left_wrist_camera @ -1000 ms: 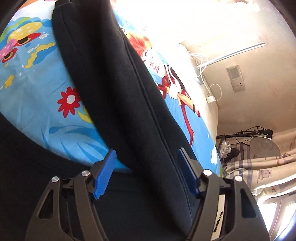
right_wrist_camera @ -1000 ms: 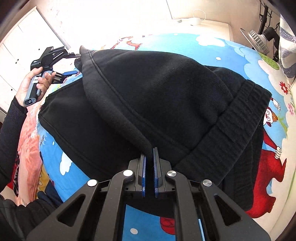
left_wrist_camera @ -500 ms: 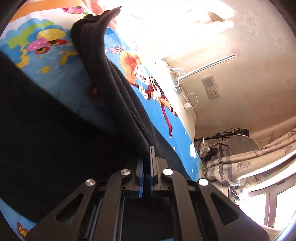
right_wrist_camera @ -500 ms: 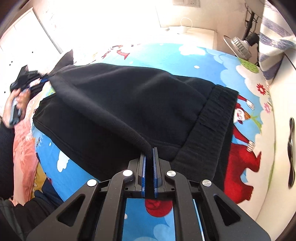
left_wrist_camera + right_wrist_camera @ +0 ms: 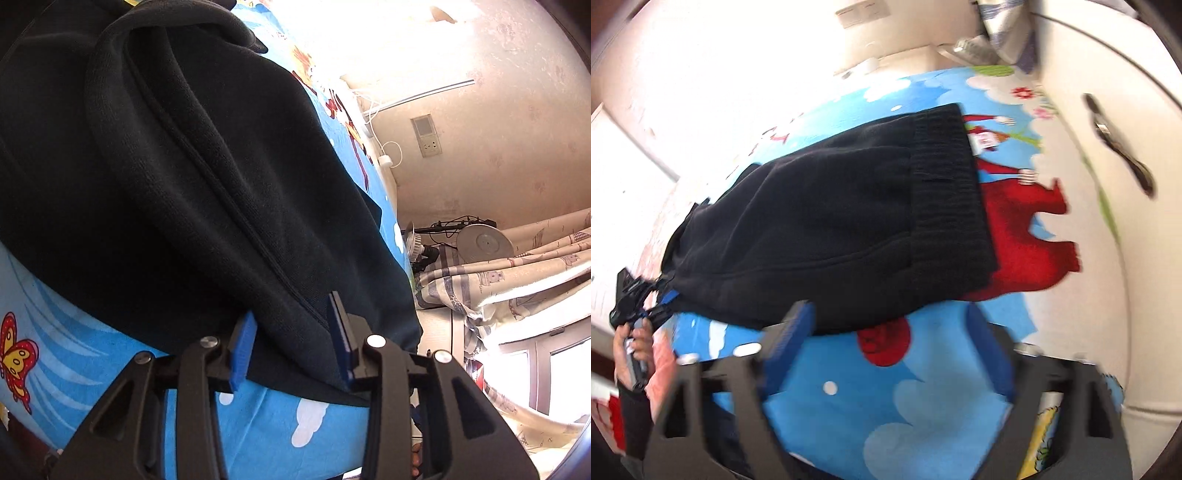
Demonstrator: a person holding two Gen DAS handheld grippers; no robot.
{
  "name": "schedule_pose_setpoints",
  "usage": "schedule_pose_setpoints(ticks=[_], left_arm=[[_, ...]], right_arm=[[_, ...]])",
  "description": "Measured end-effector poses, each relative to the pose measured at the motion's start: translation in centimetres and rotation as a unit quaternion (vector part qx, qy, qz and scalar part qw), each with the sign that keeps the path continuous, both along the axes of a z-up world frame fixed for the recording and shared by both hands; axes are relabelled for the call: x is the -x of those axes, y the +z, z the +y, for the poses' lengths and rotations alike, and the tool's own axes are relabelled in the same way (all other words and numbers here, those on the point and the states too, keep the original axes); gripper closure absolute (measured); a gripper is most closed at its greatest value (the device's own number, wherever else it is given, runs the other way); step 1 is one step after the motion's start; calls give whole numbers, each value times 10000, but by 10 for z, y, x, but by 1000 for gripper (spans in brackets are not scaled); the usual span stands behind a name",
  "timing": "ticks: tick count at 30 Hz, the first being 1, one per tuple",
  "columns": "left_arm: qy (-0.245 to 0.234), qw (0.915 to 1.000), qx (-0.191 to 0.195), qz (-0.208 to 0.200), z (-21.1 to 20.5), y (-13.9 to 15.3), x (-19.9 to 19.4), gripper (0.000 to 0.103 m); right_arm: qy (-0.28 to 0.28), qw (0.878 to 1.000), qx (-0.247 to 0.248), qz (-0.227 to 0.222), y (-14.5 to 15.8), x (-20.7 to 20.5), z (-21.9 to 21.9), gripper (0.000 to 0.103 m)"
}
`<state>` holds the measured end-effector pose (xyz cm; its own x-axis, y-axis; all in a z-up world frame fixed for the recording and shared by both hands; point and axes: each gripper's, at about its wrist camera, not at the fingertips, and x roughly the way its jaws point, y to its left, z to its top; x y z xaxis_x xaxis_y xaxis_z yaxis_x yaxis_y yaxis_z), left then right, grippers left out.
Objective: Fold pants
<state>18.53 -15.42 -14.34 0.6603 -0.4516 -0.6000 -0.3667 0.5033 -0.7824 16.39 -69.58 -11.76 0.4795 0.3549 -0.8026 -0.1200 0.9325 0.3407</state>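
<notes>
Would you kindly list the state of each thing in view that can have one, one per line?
Black pants: folded over, lying on the bed, waistband at the far right end.
Cartoon bedsheet: spread flat beneath the pants.
Left hand-held gripper: jaws just reopened; fabric edge lies between them, pads not pressing.
Right hand-held gripper: jaws just opened wide, nothing between them, clear of the pants.
Curtain: bunched beside the window.

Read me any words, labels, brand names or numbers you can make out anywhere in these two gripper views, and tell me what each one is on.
No legible text in either view.
Black pants: no label or brand mark visible.
Cartoon bedsheet: pictures only, no lettering.
Small white patch on the sheet's cartoon figure: reddish marks, too blurred to read.
Wall panel and socket: no readable marking.
Curtain: printed pattern, no readable words.
</notes>
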Motion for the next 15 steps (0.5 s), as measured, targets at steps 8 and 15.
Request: schedule_pose_setpoints(ticks=[8, 15], left_arm=[[-9, 9997, 204, 98, -2, -15, -5, 66], [-22, 9996, 236, 174, 16, -21, -4, 97]], right_arm=[[-530, 9956, -649, 418, -15, -37, -19, 18], [-488, 9984, -120, 255, 6, -68, -2, 86]])
